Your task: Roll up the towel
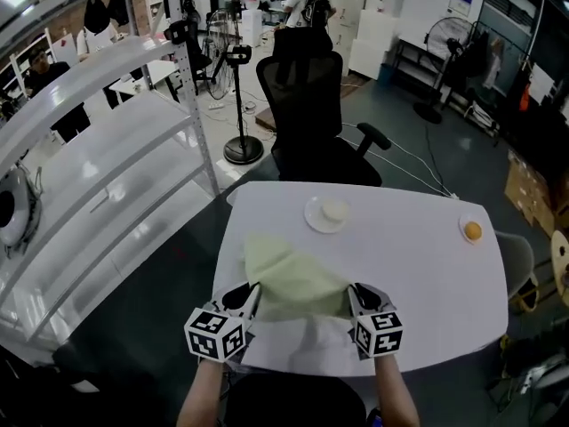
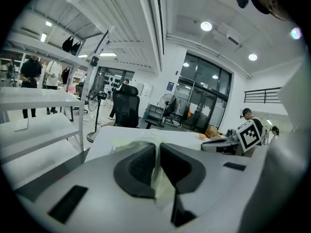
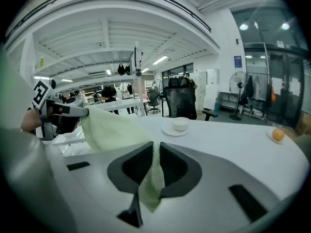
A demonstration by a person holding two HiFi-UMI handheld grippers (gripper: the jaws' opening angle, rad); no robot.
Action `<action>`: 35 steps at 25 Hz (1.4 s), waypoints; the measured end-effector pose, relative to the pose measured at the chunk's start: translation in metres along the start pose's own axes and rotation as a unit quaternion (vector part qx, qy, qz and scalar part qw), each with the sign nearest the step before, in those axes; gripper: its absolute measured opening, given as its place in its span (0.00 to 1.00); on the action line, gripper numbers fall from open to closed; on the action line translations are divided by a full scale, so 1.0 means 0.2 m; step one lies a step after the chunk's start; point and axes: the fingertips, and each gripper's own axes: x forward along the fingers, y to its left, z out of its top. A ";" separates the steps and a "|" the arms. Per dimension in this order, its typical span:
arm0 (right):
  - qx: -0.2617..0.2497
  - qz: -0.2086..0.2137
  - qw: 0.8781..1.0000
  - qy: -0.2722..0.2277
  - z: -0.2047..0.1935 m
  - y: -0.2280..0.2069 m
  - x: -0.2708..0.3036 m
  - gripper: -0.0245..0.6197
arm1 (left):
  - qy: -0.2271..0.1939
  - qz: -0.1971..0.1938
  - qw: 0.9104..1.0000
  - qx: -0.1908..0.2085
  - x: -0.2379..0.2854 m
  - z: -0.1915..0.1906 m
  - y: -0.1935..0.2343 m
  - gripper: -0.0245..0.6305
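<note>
- The left gripper and the right gripper are held side by side over the near edge of the white tabletop.
- The fingers of the left gripper are closed on the towel at its near-left corner, and a pinch of pale cloth is pressed between them.
- The fingers of the right gripper are closed on the near-right corner, and a fold of cloth is seen hanging below them.
- The pale yellow-green towel is spread between the two grippers. Its near edge is raised off the tabletop and its far part is laid toward the middle.
- A saucer with a small white bowl is set beyond the towel, near the far edge.
- A small orange fruit is seen on a dish by the right edge.
- A black office chair is placed just past the far edge.
</note>
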 end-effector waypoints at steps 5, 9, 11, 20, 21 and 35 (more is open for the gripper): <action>0.004 -0.035 0.999 -0.002 -0.05 -0.04 -0.13 0.12 | 0.002 -0.038 0.999 0.004 -0.03 -0.06 -0.10 0.10; 0.001 -0.058 0.998 -0.009 -0.06 -0.09 -0.24 0.12 | -0.003 -0.053 0.998 0.019 -0.03 -0.04 -0.16 0.09; 0.001 -0.065 0.998 -0.018 -0.03 -0.13 -0.29 0.12 | -0.013 -0.063 0.997 0.030 -0.03 0.01 -0.19 0.09; -0.076 -0.078 0.992 -0.055 0.32 -0.32 -0.40 0.12 | -0.069 -0.087 0.990 0.092 0.07 0.38 -0.35 0.09; -0.085 -0.080 0.991 -0.062 0.37 -0.35 -0.42 0.12 | -0.077 -0.087 0.988 0.099 0.09 0.42 -0.38 0.09; -0.099 -0.111 0.985 -0.088 0.58 -0.82 -0.65 0.12 | -0.115 -0.097 0.977 0.153 0.42 0.73 -0.77 0.09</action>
